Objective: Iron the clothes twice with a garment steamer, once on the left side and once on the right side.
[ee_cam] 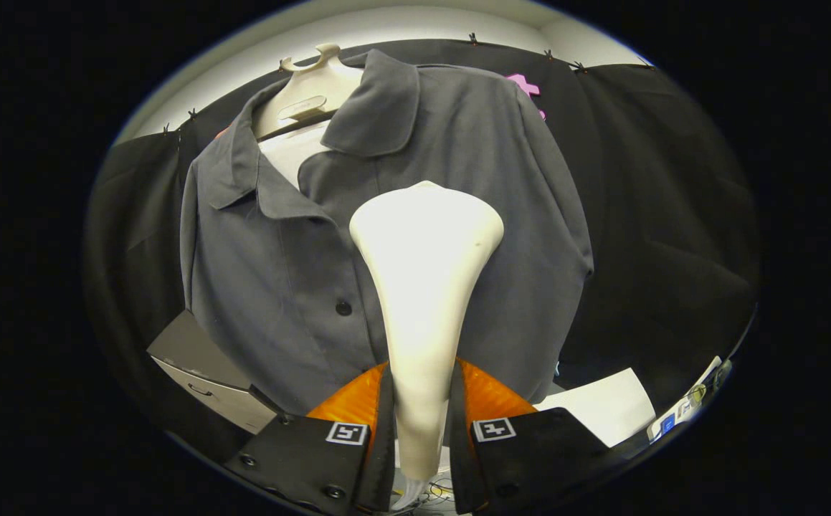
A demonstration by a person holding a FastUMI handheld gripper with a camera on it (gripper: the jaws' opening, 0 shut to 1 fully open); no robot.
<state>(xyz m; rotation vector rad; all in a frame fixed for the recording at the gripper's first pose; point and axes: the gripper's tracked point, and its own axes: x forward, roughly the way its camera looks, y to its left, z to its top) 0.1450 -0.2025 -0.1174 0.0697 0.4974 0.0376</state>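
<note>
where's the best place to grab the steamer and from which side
Grip the steamer by its narrow handle, one finger on each side, coming from behind, away from the shirt. The handle is slim; the head flares too wide. The gripper holds it just so.

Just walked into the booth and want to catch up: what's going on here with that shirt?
A hand-held gripper is shut on the handle of a white garment steamer, both fingers pressing its narrow stem. The steamer's wide head is raised in front of a grey button-up shirt, which hangs on a pale hanger against the dark cloth wall. The head sits over the shirt's front, beside the button placket. A grey box stands behind the shirt's lower edge.
</note>
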